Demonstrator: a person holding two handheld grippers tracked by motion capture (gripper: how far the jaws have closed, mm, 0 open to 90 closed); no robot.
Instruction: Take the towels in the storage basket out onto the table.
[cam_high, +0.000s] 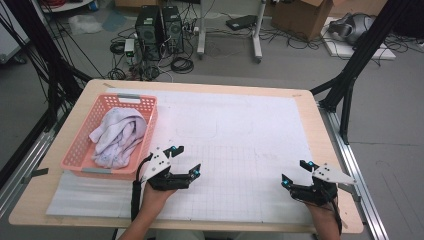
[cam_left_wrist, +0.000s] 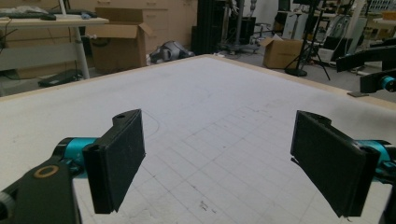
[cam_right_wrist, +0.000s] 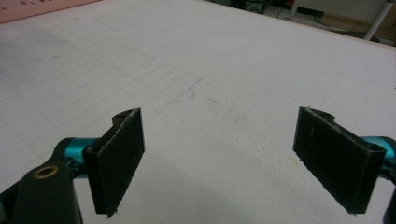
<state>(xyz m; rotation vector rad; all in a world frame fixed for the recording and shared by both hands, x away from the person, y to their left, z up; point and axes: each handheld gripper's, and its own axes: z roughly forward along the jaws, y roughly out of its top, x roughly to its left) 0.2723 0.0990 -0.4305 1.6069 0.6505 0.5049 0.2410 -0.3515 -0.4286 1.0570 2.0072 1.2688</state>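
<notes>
At the left of the high view a salmon-pink perforated plastic basket (cam_high: 80, 148) sits on the pale wooden table (cam_high: 334, 150), and a crumpled white cloth garment (cam_high: 119, 136) lies heaped inside it, untouched. Just right of the basket's near corner the left gripper (cam_high: 186, 160) hovers over the white gridded paper mat (cam_high: 240, 145), its jaws spread wide with nothing between them, as its own view confirms above bare mat. Well apart, near the table's right front edge, the right gripper (cam_high: 295, 173) is likewise released and empty, jaws parted over the mat. This looks like the opening step, before any grasp. The next move probably calls for the left gripper to swing back toward the basket and pinch a raised fold of the garment; whether it is a towel or clothing is hard to tell here.
</notes>
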